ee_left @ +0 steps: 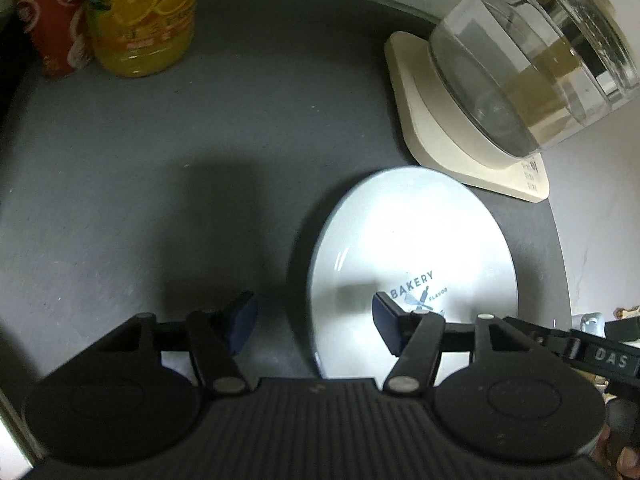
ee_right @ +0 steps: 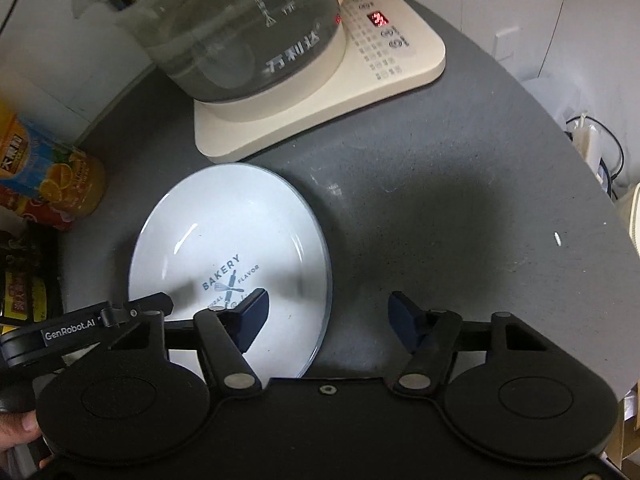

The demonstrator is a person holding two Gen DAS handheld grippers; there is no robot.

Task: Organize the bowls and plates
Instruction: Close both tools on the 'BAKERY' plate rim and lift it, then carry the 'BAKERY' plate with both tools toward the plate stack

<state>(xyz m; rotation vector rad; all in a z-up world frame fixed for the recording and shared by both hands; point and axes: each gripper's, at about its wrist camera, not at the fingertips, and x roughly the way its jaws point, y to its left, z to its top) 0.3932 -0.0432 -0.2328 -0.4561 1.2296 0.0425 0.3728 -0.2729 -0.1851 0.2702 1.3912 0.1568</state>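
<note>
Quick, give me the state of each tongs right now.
Left tongs: open, straddling the left rim of the white plate, not gripping.
Right tongs: open, straddling its right rim, not gripping.

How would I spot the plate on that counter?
Find the glass kettle on its cream base on the dark grey counter. In front of that base lies the white plate, the only dish here, printed BAKERY FLAVOR over a crossed whisk and rolling pin.

This looks like a home kitchen corner or pantry nook. A dark grey counter (ee_right: pixel 440 184) carries a glass electric kettle (ee_right: pixel 224 28) on a cream base with a lit control panel (ee_right: pixel 380 36), a white "BAKERY" plate (ee_right: pixel 224 224), an orange juice bottle (ee_left: pixel 144 16) and a red drink container (ee_left: pixel 52 28) against white walls.
</note>
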